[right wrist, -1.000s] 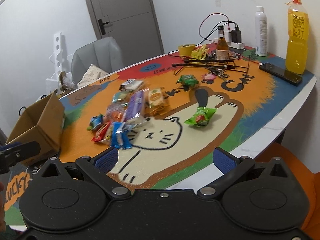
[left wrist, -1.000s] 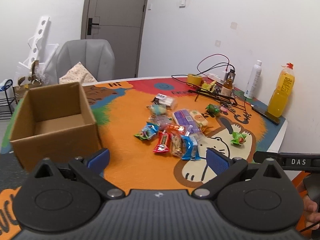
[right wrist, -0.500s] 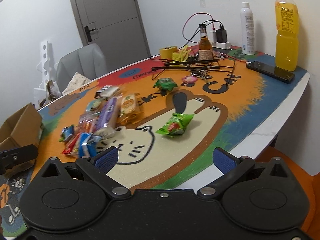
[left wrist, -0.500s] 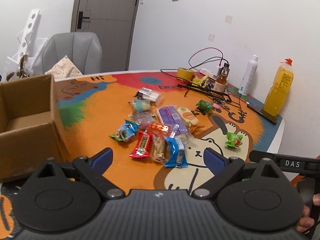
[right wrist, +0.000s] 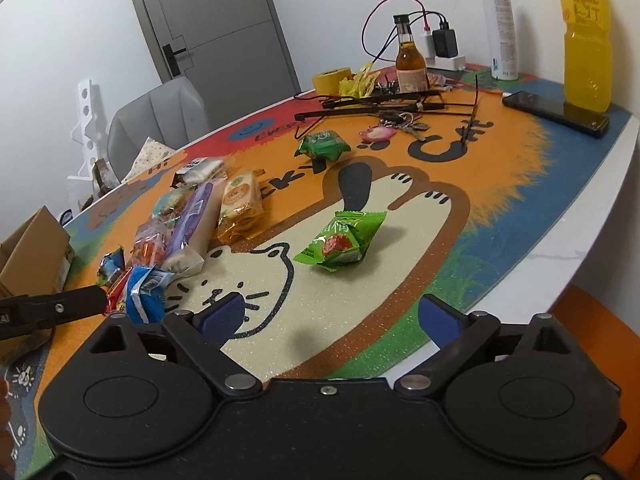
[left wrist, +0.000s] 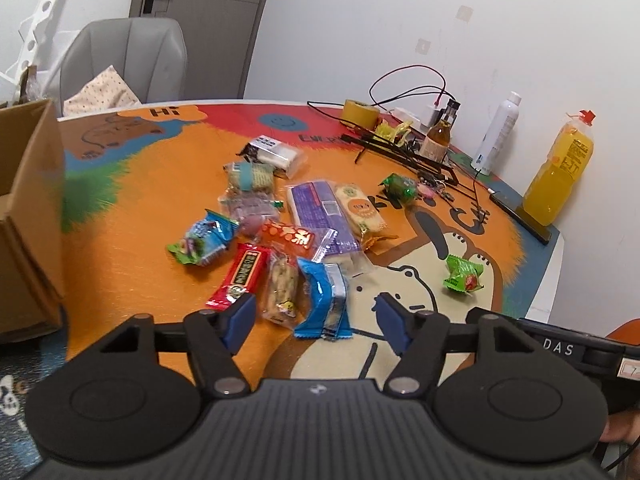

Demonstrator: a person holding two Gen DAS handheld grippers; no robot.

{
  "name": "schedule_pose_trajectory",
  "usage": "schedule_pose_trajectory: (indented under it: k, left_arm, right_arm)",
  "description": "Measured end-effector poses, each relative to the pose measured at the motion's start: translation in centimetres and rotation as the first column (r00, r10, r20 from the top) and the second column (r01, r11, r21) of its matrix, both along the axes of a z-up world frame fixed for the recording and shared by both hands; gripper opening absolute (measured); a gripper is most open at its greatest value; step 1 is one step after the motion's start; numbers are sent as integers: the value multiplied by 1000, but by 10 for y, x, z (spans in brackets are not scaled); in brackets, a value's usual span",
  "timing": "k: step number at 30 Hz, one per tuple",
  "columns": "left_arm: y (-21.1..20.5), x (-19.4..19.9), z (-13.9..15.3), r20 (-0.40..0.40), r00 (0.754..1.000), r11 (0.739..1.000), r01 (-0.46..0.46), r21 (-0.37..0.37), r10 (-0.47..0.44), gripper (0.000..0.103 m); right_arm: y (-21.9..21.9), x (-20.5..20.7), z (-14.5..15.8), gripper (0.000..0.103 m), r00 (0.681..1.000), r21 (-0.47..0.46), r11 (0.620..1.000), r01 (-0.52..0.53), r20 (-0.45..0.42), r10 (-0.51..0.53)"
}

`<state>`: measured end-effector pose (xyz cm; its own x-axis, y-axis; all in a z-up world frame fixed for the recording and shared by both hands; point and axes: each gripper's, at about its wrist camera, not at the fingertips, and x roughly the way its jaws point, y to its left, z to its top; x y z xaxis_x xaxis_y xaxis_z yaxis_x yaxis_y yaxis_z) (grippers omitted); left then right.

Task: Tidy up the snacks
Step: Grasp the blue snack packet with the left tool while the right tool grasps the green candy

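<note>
Snacks (left wrist: 280, 240) lie in a loose pile on the tabletop (left wrist: 140, 272), and both tools hang over its near edge with nothing held. The left hand-held gripper (left wrist: 314, 318) has its blue pads (left wrist: 240, 316) spread wide; a blue wrapper (left wrist: 324, 300) lies just ahead between them, untouched, beside a red bar (left wrist: 240, 276). The right hand-held gripper (right wrist: 330, 318) is likewise wide open over the cat drawing, with a green packet (right wrist: 340, 242) lying alone ahead of it, apart from the pile. A second green packet (right wrist: 322, 144) sits farther back near a tangle of black cables (right wrist: 384, 100). A cardboard box (left wrist: 28, 216) stands at the left edge. A yellow drink bottle (right wrist: 586, 36), a white spray can (right wrist: 500, 24) and a phone (right wrist: 556, 114) line the far right.
</note>
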<state>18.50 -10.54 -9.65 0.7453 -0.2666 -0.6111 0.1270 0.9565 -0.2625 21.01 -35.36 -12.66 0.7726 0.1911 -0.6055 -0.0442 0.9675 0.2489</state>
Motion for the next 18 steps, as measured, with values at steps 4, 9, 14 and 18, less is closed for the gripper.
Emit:
schedule_pose_trajectory:
  k: [4, 9, 14, 18]
  left_arm:
    - [-6, 9, -4, -20, 1000, 1000, 15, -2, -15, 58]
    - [-13, 22, -8, -36, 999, 1000, 24, 1, -24, 51]
    - [-18, 34, -11, -55, 998, 1000, 25, -5, -25, 41]
    - [-24, 41, -15, -76, 996, 999, 41, -1, -41, 37]
  right_arm:
    - [0, 9, -3, 85, 1000, 10, 1000, -6, -15, 6]
    - [-2, 20, -3, 81, 1000, 14, 1000, 1, -10, -1]
    - [-2, 33, -3, 73, 1000, 17, 1000, 8, -9, -8]
    - [-1, 41, -3, 65, 1000, 7, 1000, 21, -4, -21]
